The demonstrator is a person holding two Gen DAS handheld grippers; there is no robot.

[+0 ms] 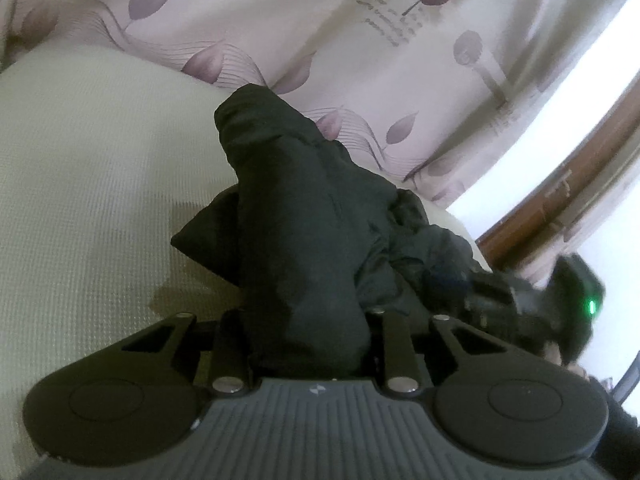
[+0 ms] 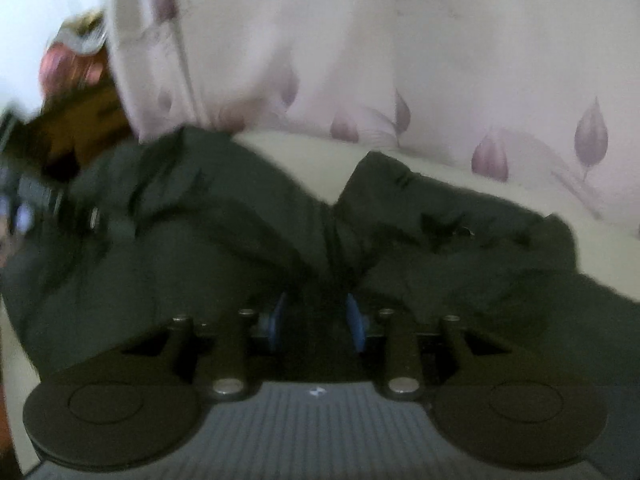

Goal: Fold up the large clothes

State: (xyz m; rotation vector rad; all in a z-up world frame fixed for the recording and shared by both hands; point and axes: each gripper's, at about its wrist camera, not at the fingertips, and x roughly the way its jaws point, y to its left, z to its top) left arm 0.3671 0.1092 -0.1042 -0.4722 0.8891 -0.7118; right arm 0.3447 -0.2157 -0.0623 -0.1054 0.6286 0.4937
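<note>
A black padded garment (image 1: 304,208) lies crumpled on a cream bed sheet (image 1: 80,160). A thick fold of it runs up between the fingers of my left gripper (image 1: 308,320) and hides the tips, so that gripper is shut on it. The other hand-held gripper with a green light (image 1: 560,304) shows at the right edge, at the garment's far side. In the blurred right wrist view the garment (image 2: 200,220) spreads across the sheet (image 2: 320,160). Its creases converge between the blue pads (image 2: 356,320) of my right gripper (image 2: 316,316), which holds the cloth.
A pale cloth printed with purple leaves (image 1: 320,20) hangs behind the bed and fills the back of the right wrist view (image 2: 400,60). Brown wooden furniture (image 1: 560,192) and a white wall stand to the right. Cluttered objects (image 2: 80,52) sit at the far left.
</note>
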